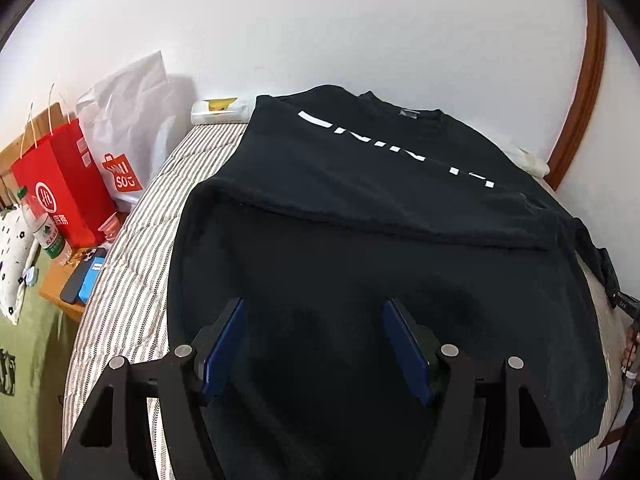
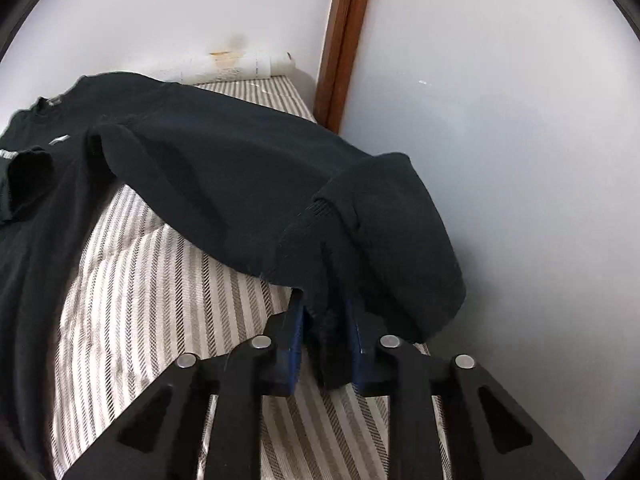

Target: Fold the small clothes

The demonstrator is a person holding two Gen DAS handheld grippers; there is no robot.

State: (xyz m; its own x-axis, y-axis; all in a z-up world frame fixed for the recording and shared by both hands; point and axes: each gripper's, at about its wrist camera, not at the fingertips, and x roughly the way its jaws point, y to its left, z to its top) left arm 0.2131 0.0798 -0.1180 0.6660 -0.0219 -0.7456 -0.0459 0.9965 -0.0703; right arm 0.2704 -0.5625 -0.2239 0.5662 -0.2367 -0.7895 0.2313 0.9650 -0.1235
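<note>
2 grippers at work: right gripper (image 2: 324, 320) clamps the sweatshirt (image 1: 360, 200) cuff (image 2: 320, 280), likely to fold the sleeve inward. Left gripper (image 1: 314, 344) hovers spread, empty, above the hem.

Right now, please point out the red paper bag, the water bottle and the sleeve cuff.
red paper bag (image 1: 66, 184): left wrist view, front panel.
water bottle (image 1: 44, 226): left wrist view, labelled body.
sleeve cuff (image 2: 316, 256): right wrist view, ribbed end above the jaws.

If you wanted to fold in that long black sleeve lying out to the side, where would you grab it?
At the cuff end, from the outer side. The sleeve lies stretched over the striped bedcover, and its ribbed cuff is a firm free end to pinch. The right gripper is shut on it already; the left gripper hangs open above the sweatshirt's body.
</note>
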